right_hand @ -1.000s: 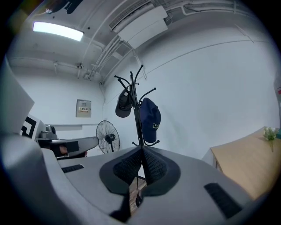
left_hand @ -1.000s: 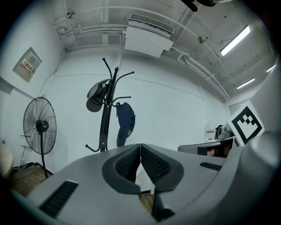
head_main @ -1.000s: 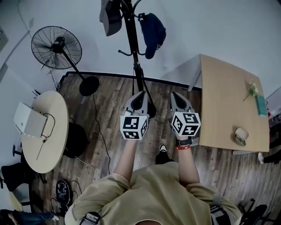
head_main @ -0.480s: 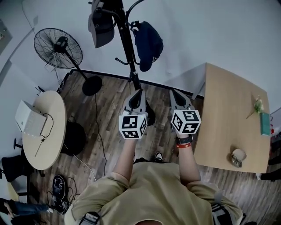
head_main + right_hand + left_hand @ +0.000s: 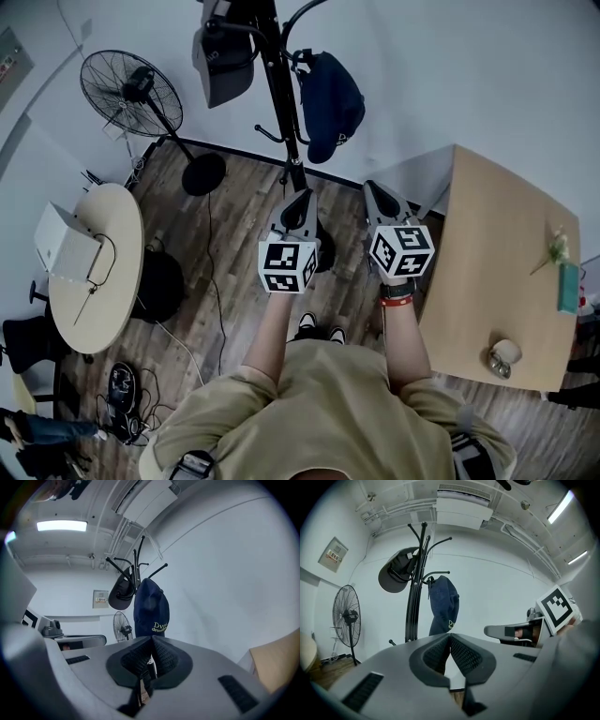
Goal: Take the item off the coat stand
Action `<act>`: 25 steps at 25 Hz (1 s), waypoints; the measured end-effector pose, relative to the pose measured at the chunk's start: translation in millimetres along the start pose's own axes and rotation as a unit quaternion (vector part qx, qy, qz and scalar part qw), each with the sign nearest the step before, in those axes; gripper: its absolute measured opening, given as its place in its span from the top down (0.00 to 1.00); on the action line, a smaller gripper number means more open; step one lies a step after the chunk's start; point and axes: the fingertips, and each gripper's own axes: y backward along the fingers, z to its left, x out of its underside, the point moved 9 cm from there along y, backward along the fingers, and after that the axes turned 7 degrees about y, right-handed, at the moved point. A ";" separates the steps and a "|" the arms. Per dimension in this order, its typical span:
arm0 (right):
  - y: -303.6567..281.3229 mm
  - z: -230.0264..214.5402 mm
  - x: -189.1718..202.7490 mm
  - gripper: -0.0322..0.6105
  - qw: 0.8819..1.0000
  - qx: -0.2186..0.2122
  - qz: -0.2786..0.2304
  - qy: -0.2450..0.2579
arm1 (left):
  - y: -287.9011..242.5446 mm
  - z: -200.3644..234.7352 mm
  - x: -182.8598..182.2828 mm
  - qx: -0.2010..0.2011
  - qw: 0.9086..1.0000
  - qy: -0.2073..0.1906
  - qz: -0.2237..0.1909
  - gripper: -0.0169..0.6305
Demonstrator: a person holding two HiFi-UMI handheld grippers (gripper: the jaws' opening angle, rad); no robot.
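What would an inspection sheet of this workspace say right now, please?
Surface: wooden plank floor.
Job's things: navy cap and dark cap hang on the black coat stand, untouched.
Clutter: white box on round table; cup on wooden table.
Grippers: left gripper and right gripper both shut, empty, short of the stand.
Cables: black cable trails across the floor.
Surroundings: standing fan, white wall.

A coat stand [image 5: 281,103] stands against the wall, with a hat [image 5: 223,66] hung on its left, a cap [image 5: 330,103] on its right, a standing fan [image 5: 131,94] and round table [image 5: 94,272] to its left, a rectangular table [image 5: 497,272] to its right, and the left gripper [image 5: 302,194] and right gripper [image 5: 372,187] before its base.
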 end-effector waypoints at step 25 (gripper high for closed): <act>-80.6 -53.1 -43.2 0.66 0.996 -0.058 -0.015 0.067 | -38.9 17.2 -7.0 0.080 0.997 -0.014 0.010 0.94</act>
